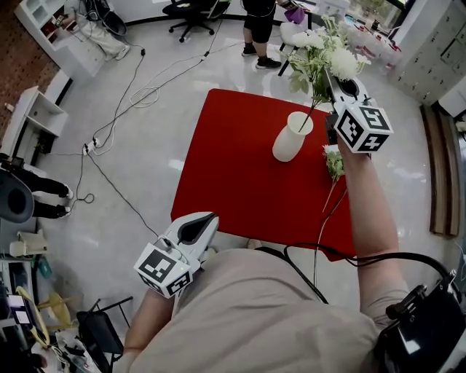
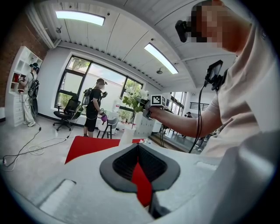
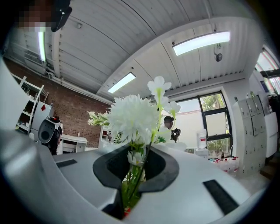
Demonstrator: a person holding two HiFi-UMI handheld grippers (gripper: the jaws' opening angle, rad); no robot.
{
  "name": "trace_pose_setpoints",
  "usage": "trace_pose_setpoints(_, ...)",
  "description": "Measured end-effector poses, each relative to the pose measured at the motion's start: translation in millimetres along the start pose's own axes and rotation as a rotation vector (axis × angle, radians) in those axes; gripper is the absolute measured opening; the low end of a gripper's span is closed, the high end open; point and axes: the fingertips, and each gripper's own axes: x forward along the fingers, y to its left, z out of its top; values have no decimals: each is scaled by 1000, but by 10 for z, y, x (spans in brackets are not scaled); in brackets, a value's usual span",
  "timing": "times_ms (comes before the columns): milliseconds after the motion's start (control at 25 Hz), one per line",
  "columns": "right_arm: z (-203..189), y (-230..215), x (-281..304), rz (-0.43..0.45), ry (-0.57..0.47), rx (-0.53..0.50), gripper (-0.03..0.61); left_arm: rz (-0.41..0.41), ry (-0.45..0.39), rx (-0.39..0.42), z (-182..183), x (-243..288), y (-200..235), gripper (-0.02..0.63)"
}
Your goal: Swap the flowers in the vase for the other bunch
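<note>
A white vase point(image 1: 293, 137) stands upright on the red table point(image 1: 233, 167), right of its middle. My right gripper point(image 1: 342, 95) hangs above and to the right of the vase, shut on the stems of a bunch of white flowers point(image 1: 328, 52). A thin stem runs down from it into the vase's mouth. In the right gripper view the white flowers point(image 3: 131, 116) rise from between the jaws of my right gripper point(image 3: 134, 175). The other bunch point(image 1: 333, 164) lies on the table right of the vase. My left gripper point(image 1: 198, 229) is held low at the table's near edge, shut, with nothing in it.
A person point(image 1: 260, 29) stands beyond the table's far end beside a white chair point(image 1: 293, 35). An office chair point(image 1: 191, 13) stands further back. Cables point(image 1: 138, 95) trail over the floor on the left, near white shelves point(image 1: 36, 116). White cabinets point(image 1: 437, 65) line the right wall.
</note>
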Motion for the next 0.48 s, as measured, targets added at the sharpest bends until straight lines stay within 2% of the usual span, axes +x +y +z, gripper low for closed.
trace_pose_setpoints(480, -596, 136, -60, 14, 41, 2, 52, 1, 28, 13, -7, 67, -55, 8)
